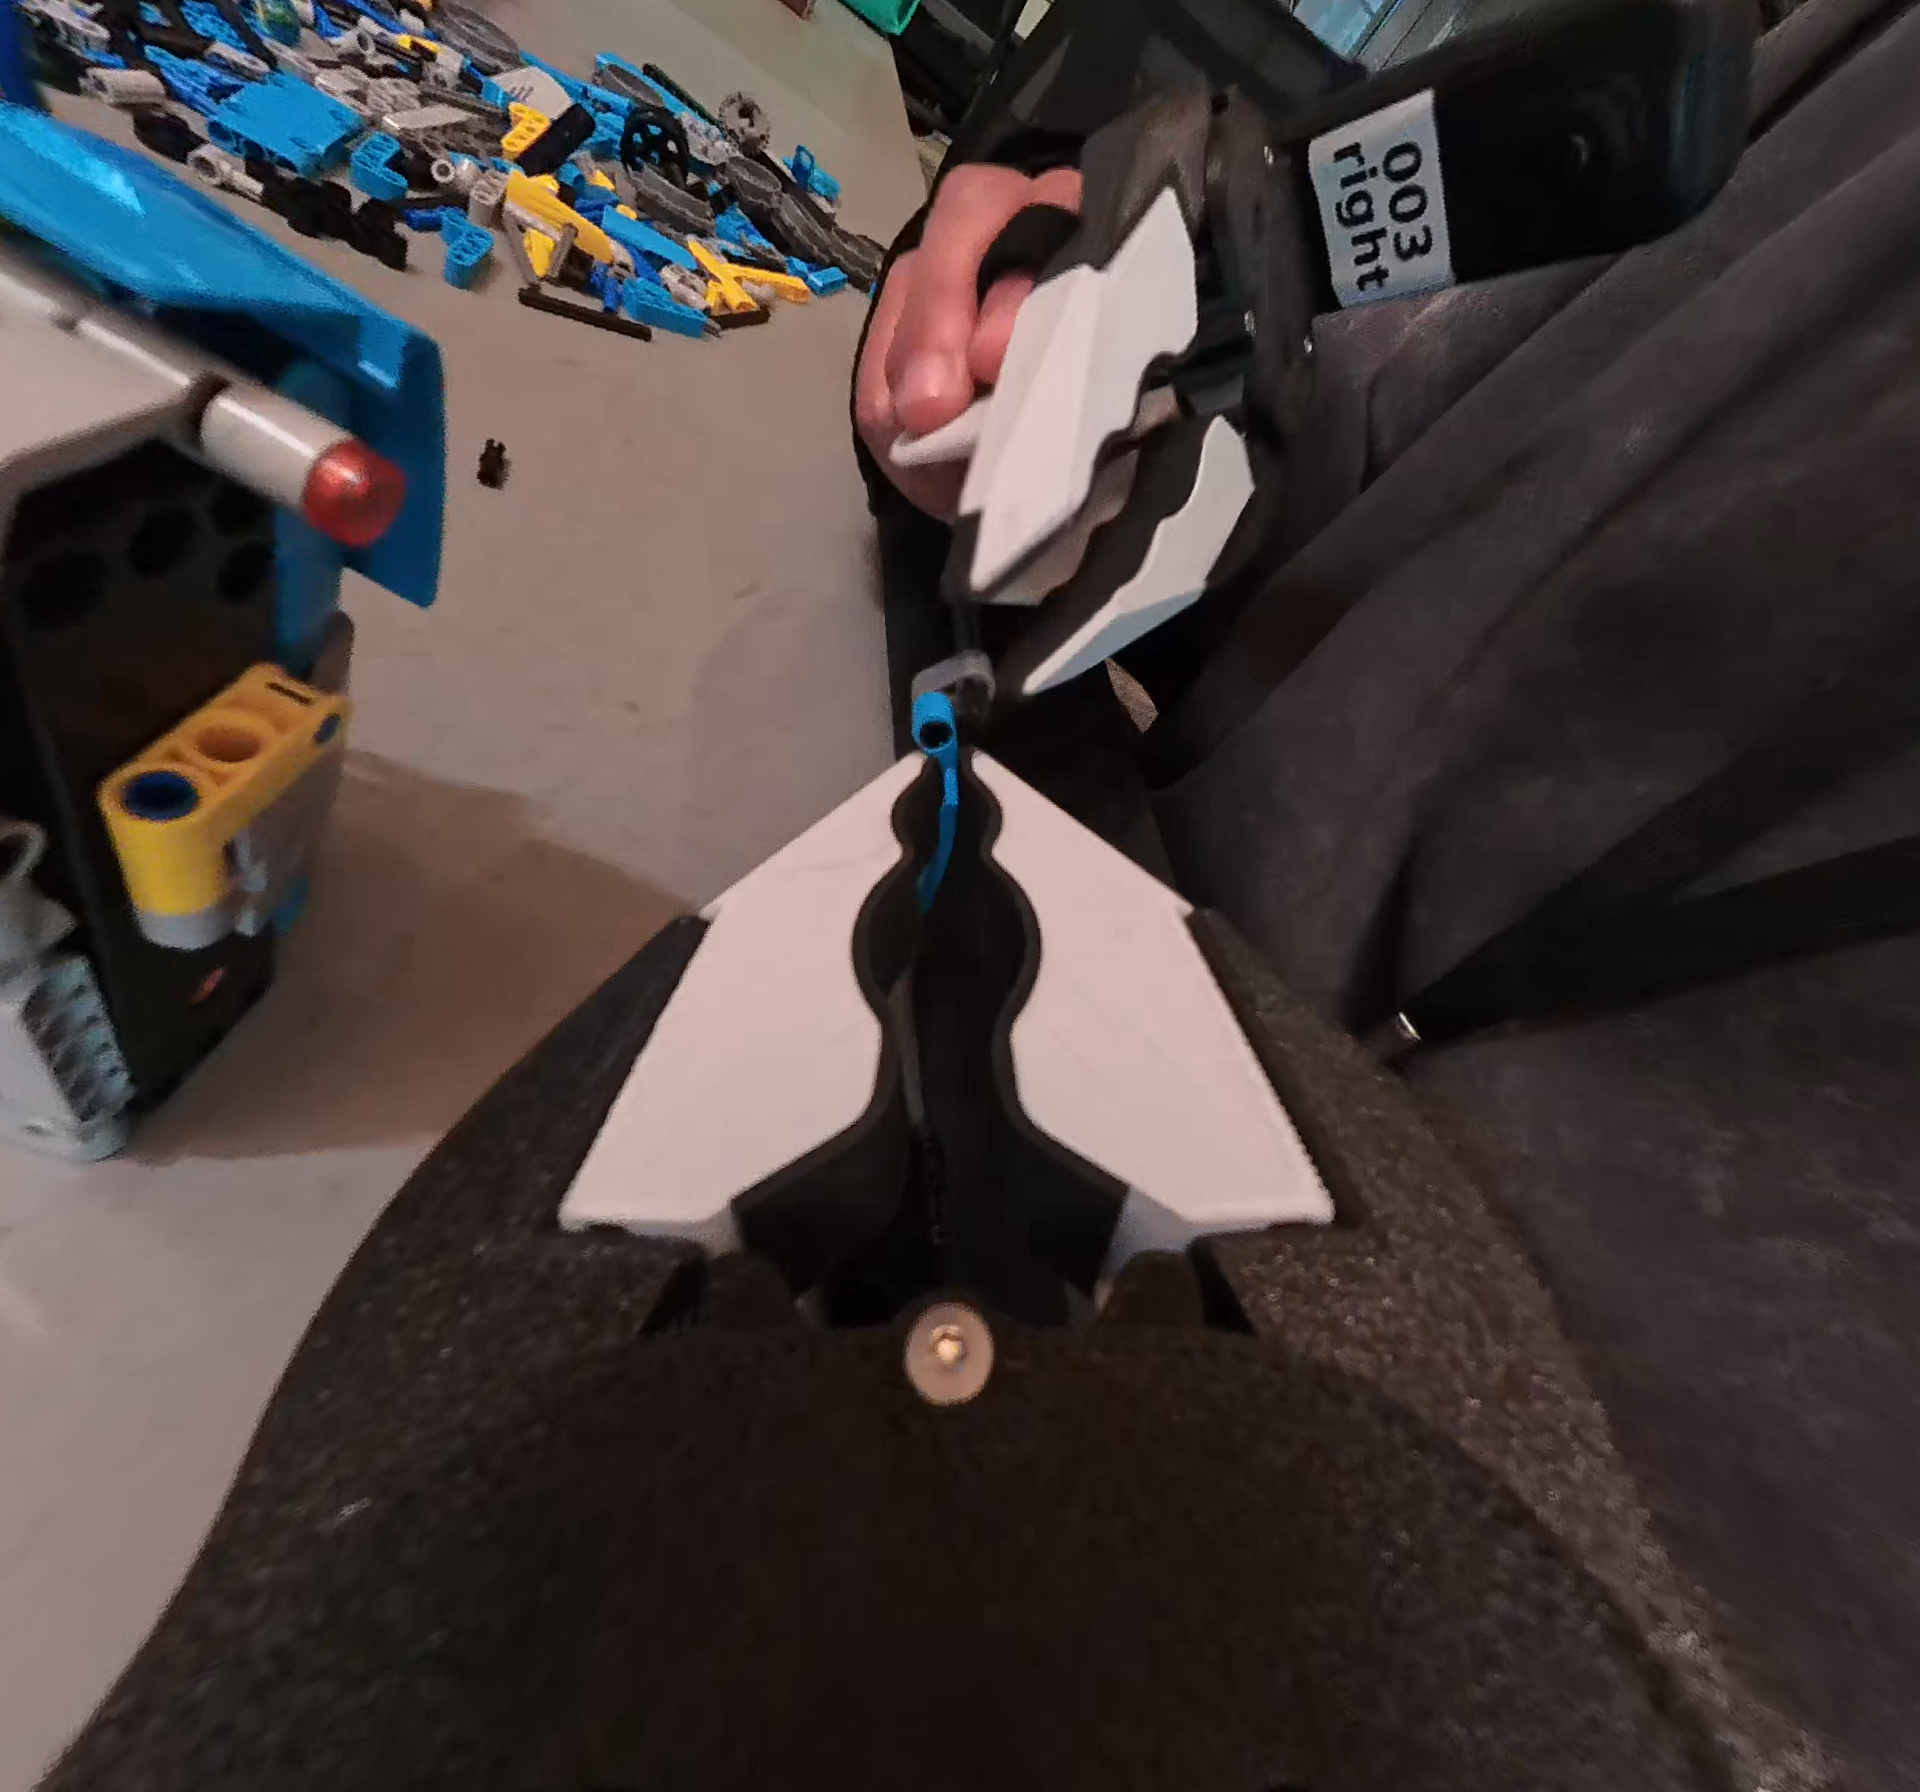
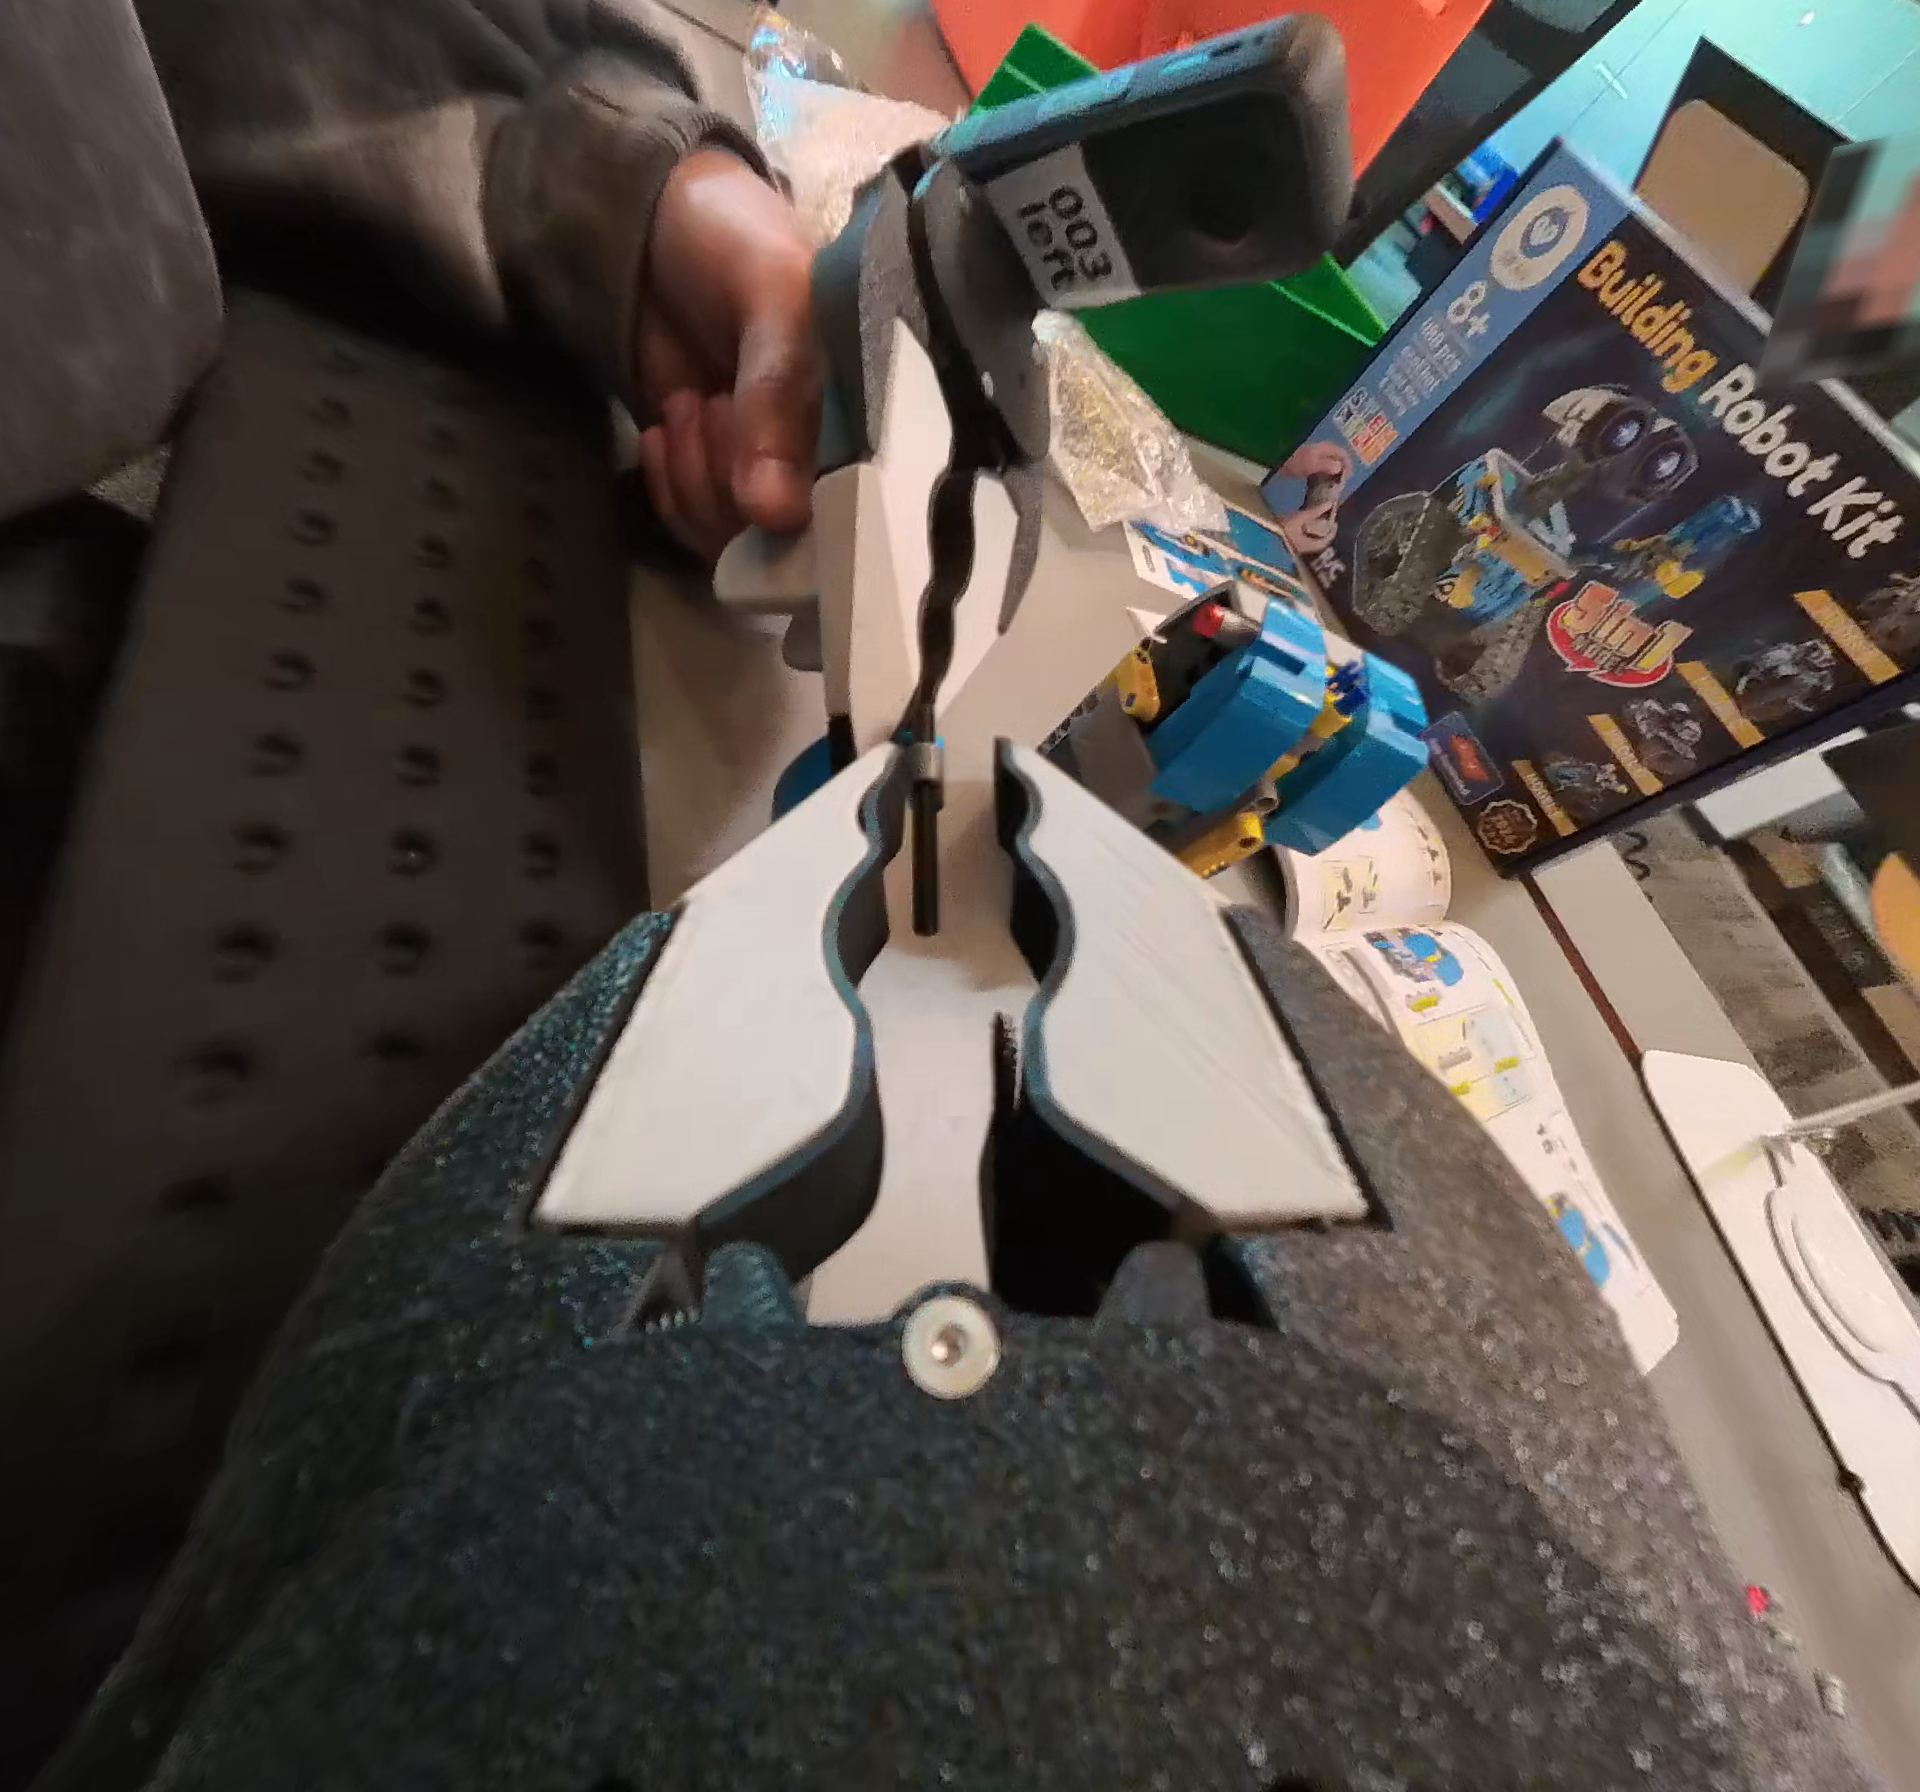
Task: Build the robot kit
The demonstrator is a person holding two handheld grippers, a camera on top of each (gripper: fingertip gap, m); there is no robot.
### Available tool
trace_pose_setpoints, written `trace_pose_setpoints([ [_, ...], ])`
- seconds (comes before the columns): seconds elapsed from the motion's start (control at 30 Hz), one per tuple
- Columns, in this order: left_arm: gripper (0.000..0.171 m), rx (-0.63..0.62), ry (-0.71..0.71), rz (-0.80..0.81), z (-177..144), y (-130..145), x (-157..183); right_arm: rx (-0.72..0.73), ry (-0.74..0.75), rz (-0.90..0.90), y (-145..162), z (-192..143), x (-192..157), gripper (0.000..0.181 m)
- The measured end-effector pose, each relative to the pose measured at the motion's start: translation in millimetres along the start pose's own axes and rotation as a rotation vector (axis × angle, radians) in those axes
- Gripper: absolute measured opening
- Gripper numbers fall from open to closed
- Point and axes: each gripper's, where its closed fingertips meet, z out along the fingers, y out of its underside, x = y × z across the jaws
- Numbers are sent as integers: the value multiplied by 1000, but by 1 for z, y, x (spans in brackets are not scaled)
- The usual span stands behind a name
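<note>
Left wrist view shows the left gripper with fingers pinched on a thin blue piece. The right gripper, fingers narrowly apart around a black rod, meets it above the counter, near a blue-and-yellow model.

Left tool: matt white plastic, grainy black body; glossy cardboard box; plastic bricks.

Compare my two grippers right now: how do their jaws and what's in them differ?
The left gripper is pinched shut on a thin blue piece; the right gripper stands open, a black rod with a grey sleeve lying in its gap. The blue piece is flat, the rod round. Both grippers have white fingers and meet tip to tip.
</note>
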Motion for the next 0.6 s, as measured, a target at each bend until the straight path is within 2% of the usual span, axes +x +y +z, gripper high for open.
trace_pose_setpoints([
  [0.1, 1, -1, -14, -17, 0, 1, -5, -23, 10, -56, 3, 2, -3, 3],
  [0.27, 1, -1, -10, -6, 0, 1, -3, -30, 34, -97, 3, 2, -4, 3],
  [0.4, 1, -8, -13, 13, 1, 2, -2, -42, -17, 7, 8, 4, -5, 18],
  [0.47, 1, -13, -13, 12, 1, 3, -2, -53, -25, 4, 10, 5, -6, 7],
  [0.6, 1, -3, 29, -44, 1, 2, -1, -70, 13, -95, 9, 5, -7, 7],
])
